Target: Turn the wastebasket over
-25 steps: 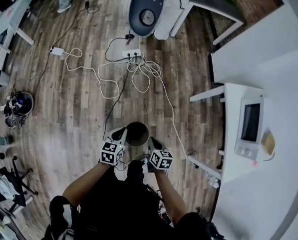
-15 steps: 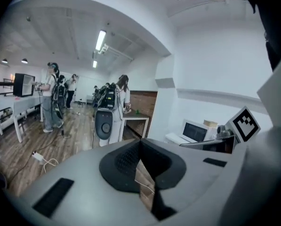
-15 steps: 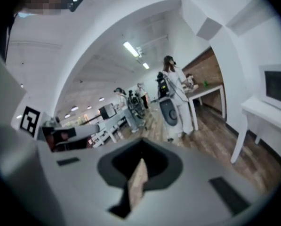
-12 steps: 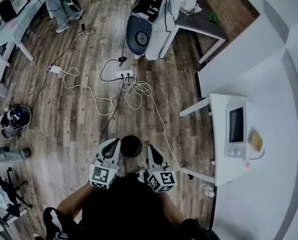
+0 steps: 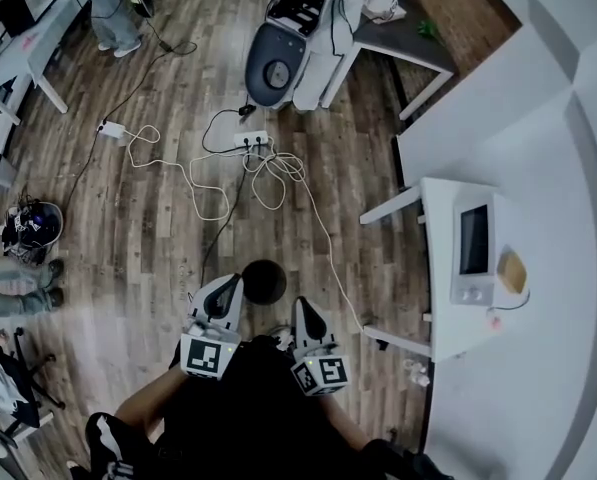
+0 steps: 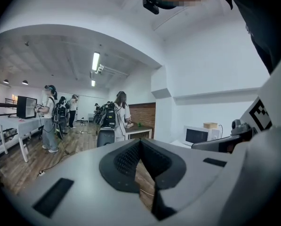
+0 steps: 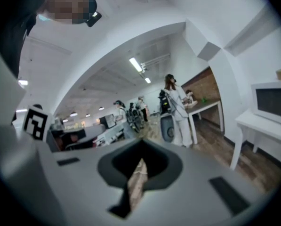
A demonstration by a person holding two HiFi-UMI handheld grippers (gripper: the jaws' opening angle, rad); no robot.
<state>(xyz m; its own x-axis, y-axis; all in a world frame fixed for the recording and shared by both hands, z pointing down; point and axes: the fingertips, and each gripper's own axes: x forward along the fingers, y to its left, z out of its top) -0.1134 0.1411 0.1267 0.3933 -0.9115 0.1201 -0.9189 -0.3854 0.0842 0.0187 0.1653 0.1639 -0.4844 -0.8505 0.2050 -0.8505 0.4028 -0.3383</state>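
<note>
Two grippers, and neither is holding anything. Through the left gripper view and the right gripper view I see each pair of jaws pressed together with only floorboards showing in the thin slit between them. Both cameras look out across the room at people and desks rather than down at the target. I take that to mean the tools are held up near the operator's body and are not engaged with anything.

From the head view, the small dark round wastebasket [image 5: 264, 281] stands on the brown wood-plank floor [image 5: 158, 228], just ahead of the operator. The white left gripper [image 5: 228, 290] is close beside it on one side. The white right gripper [image 5: 304, 310] is a little further off on the other. That flanking position makes sense to me, because a round bin is easiest to tip when it is taken from two opposite sides.

Seen from straight above, the bin is only a dark disc. I cannot tell whether I am looking into its mouth or at its base, so I cannot judge how far along the flip is.

The loose white cables [image 5: 278, 173] lie well beyond the bin, and the white table [image 5: 443, 268] stands off to the right. Neither crowds the working spot.
</note>
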